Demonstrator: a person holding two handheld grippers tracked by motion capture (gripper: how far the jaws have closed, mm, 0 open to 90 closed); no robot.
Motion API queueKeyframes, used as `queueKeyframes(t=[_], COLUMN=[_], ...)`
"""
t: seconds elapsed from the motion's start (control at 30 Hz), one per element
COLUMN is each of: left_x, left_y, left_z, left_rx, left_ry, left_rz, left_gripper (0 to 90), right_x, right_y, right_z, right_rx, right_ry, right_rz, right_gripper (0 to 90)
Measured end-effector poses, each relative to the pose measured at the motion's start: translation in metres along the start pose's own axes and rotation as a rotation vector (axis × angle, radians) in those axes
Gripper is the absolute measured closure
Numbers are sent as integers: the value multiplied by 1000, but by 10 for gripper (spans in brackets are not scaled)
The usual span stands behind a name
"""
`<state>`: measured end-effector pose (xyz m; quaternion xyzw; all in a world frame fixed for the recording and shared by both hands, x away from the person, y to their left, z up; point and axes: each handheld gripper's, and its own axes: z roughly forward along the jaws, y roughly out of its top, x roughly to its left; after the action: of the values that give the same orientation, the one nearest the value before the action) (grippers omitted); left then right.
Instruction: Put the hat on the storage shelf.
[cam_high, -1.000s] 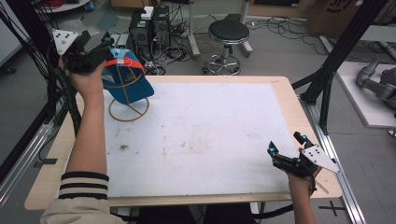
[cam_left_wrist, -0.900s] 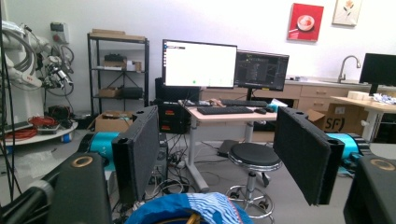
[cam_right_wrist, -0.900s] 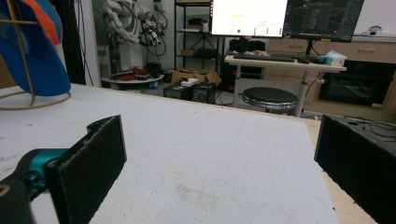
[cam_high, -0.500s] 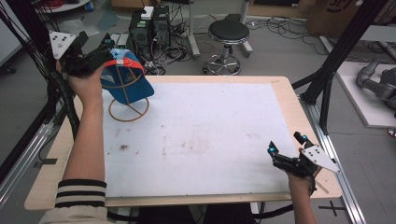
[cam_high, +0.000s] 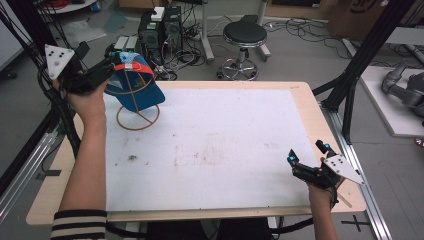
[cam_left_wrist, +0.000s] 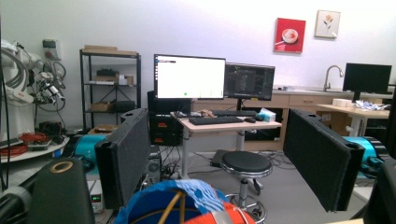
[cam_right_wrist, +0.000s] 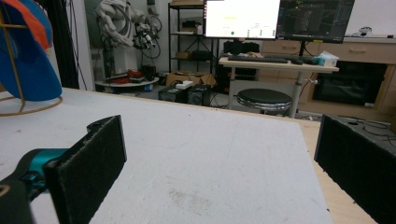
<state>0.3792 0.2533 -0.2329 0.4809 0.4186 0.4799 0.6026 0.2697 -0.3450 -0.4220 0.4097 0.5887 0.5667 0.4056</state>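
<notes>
left gripper (cam_high: 107, 67) drawn slightly back from cap (cam_high: 134, 84)

Count: 1 cap (cam_high: 135, 82), 1 wire stand (cam_high: 137, 117), 1 table (cam_high: 305, 100), 1 stool (cam_high: 244, 35), 2 monitors (cam_left_wrist: 189, 77), 2 wall pictures (cam_left_wrist: 289, 35).

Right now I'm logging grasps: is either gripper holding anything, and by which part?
Nothing is held. The left gripper hangs with open jaws just above the blue cap on its wire stand; the right gripper rests open and empty near the table edge.
</notes>
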Motion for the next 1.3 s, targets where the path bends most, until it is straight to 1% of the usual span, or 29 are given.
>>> queueKeyframes(t=[0.07,0.1,0.17,0.2,0.23,0.27,0.3,0.4,0.47,0.53,0.57,0.6,0.63,0.77,0.8,0.83,0.9,1.0,1.07,1.13,1.17,1.27,1.3], left_x=[-1,-1,-1,0,0,0,0,1,2,2,3,3,2,2,2,2,2,5,5,5,4,3,3], left_y=[-3,-3,-5,-6,-6,-6,-6,-8,-9,-11,-14,-14,-16,-21,-23,-26,-29,-35,-41,-43,-46,-51,-51], left_z=[-9,-9,-15,-22,-22,-28,-28,-35,-40,-45,-52,-52,-56,-67,-70,-75,-77,-84,-92,-94,-100,-108,-108], left_rx=[5,5,-1,-10,-10,-15,-15,-16,-20,-27,-31,-31,-39,-41,-37,-31,-23,-12,-6,-5,-3,-1,-1], left_ry=[-2,-2,0,-7,-7,-7,-7,-3,-4,-5,-5,-5,-6,-13,-14,-12,-5,-9,-11,-13,-14,-18,-18], left_rz=[5,5,5,-2,-2,6,6,10,5,3,1,1,1,9,14,29,35,24,35,35,32,36,36], left_gripper=[233,233,233,232,231,230,230,230,230,230,230,230,230,230,230,230,230,228,228,228,228,228,228], right_x=[0,0,0,0,0,0,0,0,0,0,-1,-1,-1,0,0,0,1,1,1,1,1,1,1], right_y=[0,0,0,0,0,0,1,0,0,1,1,1,0,0,0,0,0,0,0,0,1,1,1], right_z=[1,1,1,2,2,2,3,4,4,4,4,4,4,5,5,5,5,5,6,6,6,6,6], right_rx=[-1,0,-1,-3,-5,-5,-6,-6,-6,-9,-9,-9,-13,-8,-8,-8,-9,-8,-10,-11,-11,-12,-15], right_ry=[2,0,0,0,1,2,2,3,1,1,1,1,2,4,4,4,4,5,4,4,5,2,2], right_rz=[6,5,6,6,4,6,6,4,7,9,10,10,10,9,9,9,9,9,11,12,14,20,22], right_gripper=[18,18,18,18,18,18,18,18,18,18,18,18,18,18,18,18,18,18,18,18,18,18,18])
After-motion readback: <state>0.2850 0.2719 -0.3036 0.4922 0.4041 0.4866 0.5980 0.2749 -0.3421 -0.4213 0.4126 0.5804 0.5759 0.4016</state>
